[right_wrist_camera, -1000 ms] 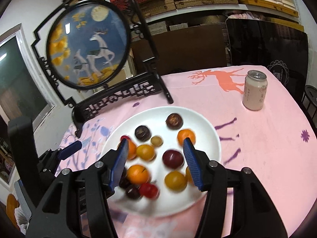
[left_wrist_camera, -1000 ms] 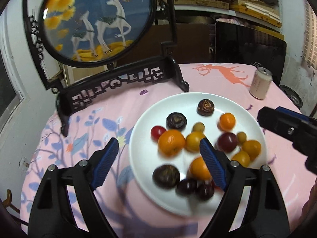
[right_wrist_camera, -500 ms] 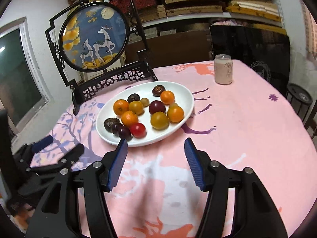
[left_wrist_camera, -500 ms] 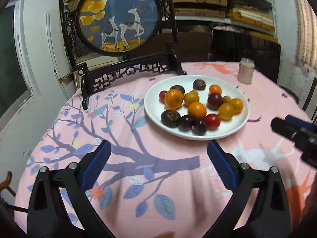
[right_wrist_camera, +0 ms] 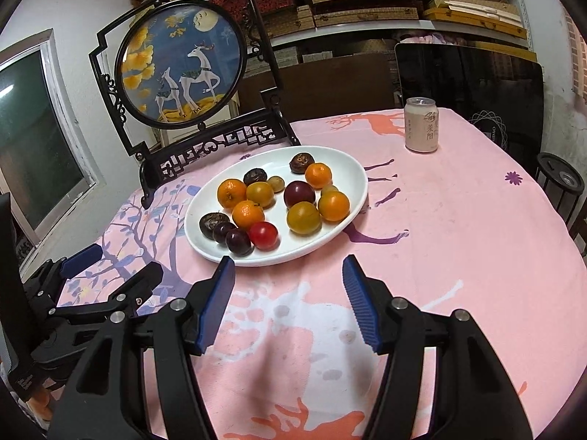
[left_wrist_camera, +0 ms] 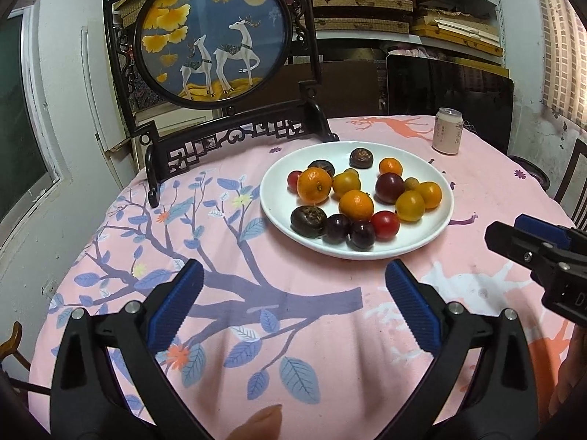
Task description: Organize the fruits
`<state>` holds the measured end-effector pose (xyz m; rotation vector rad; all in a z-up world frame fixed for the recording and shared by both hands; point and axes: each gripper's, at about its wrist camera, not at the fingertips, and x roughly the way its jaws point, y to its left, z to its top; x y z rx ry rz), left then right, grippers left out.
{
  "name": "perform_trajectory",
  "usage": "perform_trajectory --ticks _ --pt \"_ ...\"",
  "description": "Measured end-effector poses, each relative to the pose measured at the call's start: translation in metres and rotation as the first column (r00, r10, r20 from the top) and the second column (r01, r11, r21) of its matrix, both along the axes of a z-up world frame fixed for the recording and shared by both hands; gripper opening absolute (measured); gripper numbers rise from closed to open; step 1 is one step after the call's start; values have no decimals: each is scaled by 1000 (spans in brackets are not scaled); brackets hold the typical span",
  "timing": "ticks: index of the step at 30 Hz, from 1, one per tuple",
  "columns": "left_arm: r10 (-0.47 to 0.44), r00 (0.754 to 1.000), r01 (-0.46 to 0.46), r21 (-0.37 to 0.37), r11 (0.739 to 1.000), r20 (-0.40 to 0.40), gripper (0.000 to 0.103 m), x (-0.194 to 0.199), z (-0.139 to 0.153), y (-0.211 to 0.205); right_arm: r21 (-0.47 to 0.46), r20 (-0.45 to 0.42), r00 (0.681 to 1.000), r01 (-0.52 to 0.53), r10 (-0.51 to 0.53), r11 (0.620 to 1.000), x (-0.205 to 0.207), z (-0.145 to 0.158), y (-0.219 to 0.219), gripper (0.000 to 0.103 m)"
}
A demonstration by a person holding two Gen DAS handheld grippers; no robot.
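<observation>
On the round table under a pink tablecloth (left_wrist_camera: 301, 330) stands a framed deer screen (left_wrist_camera: 212, 33), then a white plate (left_wrist_camera: 279, 216) piled with oranges, plums and other fruits (left_wrist_camera: 354, 203); a drink can (right_wrist_camera: 422, 124) stands well apart. Near the plate's front rim, the left gripper (left_wrist_camera: 290, 304) is spread wide, the right gripper (right_wrist_camera: 288, 297) parted, opening slightly, both empty
</observation>
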<state>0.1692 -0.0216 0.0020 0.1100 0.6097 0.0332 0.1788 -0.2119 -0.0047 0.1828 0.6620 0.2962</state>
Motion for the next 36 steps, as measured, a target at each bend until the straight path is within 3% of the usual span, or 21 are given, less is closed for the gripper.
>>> perform_trajectory --ticks 36 --pt "-15 1000 15 -5 1000 12 101 -4 4 -2 -13 -8 1000 -9 9 1000 -1 -1 4 61"
